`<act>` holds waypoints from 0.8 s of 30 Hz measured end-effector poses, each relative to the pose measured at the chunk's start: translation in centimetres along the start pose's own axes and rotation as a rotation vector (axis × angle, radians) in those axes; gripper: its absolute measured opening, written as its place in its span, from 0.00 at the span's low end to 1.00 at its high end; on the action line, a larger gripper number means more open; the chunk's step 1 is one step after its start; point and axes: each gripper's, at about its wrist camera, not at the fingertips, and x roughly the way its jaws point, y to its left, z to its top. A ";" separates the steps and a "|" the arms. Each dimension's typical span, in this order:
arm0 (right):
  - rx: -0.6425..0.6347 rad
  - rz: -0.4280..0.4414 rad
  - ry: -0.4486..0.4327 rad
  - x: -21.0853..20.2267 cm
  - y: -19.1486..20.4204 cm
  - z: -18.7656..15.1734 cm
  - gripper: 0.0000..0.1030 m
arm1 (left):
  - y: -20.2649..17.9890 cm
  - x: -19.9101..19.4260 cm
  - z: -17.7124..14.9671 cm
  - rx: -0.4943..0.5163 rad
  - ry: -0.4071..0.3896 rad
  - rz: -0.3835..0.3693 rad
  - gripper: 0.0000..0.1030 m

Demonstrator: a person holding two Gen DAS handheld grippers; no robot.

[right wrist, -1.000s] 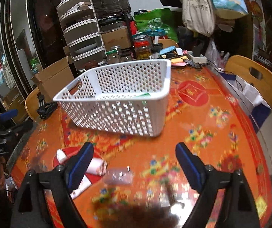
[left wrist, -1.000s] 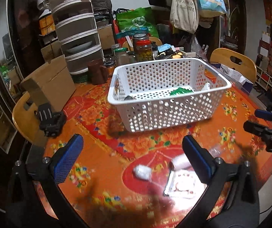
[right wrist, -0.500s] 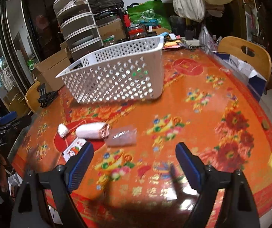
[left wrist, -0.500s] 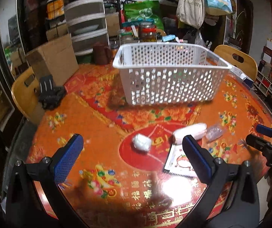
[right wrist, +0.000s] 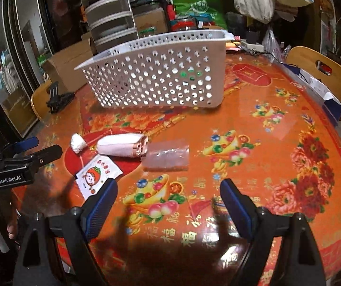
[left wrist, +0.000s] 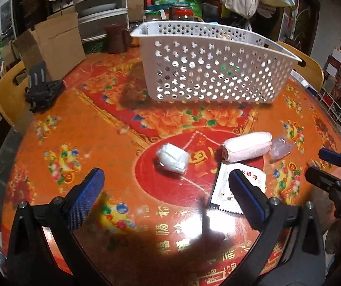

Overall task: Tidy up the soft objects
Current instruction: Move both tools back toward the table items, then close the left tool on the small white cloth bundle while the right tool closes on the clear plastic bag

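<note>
Change: both views now lower and closer to the bench [left wrist: 79, 128] than a second ago; soft items far larger in frame, basket interior no longer visible from above.
Meaning for task: probably the approach to a first pick; nothing gripped yet, all four loose items still outside the white basket [left wrist: 208, 71].
Left claw [left wrist: 168, 190]: wide open, empty, lined up roughly on the white wrapped bundle [left wrist: 172, 157], not touching it.
Right claw [right wrist: 168, 199]: wide open, empty, above bare bench just short of the clear plastic packet [right wrist: 166, 155].
Item positions: bundle on the red medallion; pink rolled cloth [left wrist: 246, 149] just beside it, its far end touching or nearly touching the clear packet; printed sachet [right wrist: 97, 175] flat on the bench, nearest the claws.
Basket: behind the items, well apart from them, upright.
Hidden: basket contents, only green specks visible through the holes.
Cut off: sachet partly covered by the left claw's finger in the left view.
Hard to make out: contents of the clear packet; bench foreground lost in glare and shadow.
</note>
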 end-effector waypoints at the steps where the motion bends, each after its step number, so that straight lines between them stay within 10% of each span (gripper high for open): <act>1: -0.001 -0.004 0.005 0.3 0.0 0.1 0.85 | -0.1 0.3 0.1 0.002 0.004 -0.003 1.00; 24: -0.069 -0.027 0.109 6.1 1.4 3.3 0.62 | -1.4 4.2 0.6 0.044 0.070 -0.041 0.73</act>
